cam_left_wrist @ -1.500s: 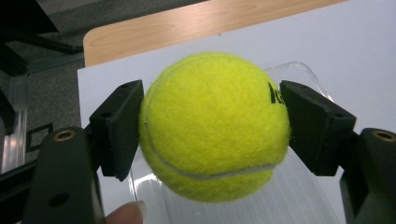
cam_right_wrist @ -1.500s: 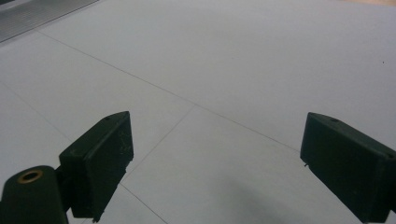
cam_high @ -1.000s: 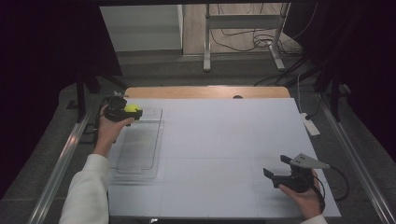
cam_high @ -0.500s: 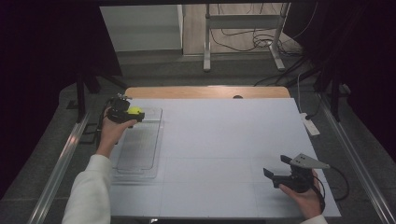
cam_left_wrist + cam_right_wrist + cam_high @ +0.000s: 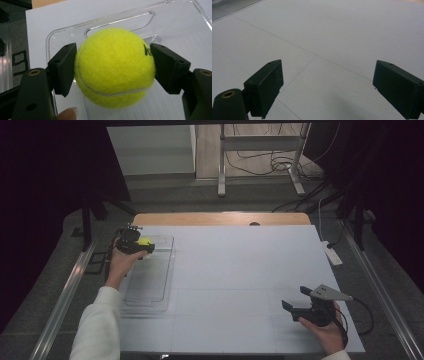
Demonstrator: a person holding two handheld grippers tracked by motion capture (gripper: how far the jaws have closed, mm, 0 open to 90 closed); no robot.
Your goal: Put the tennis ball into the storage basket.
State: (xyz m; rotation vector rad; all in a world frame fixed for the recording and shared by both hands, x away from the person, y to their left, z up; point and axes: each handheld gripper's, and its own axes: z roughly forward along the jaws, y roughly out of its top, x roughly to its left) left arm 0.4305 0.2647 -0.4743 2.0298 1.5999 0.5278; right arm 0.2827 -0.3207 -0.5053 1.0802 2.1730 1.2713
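The left hand (image 5: 120, 265) is reaching far along the left side of the table (image 5: 240, 270), the arm stretched out. Its left gripper (image 5: 112, 67) is clamping a yellow tennis ball (image 5: 113, 67) between both jaws, over the far end of the clear tray (image 5: 150, 285). The right hand (image 5: 327, 330) is resting at the near right corner, and its right gripper (image 5: 328, 87) is standing wide apart with nothing between the jaws.

Bright evenly lit white table (image 5: 240, 270), dark surroundings, soft faint shadows, close views sharp, slight grain
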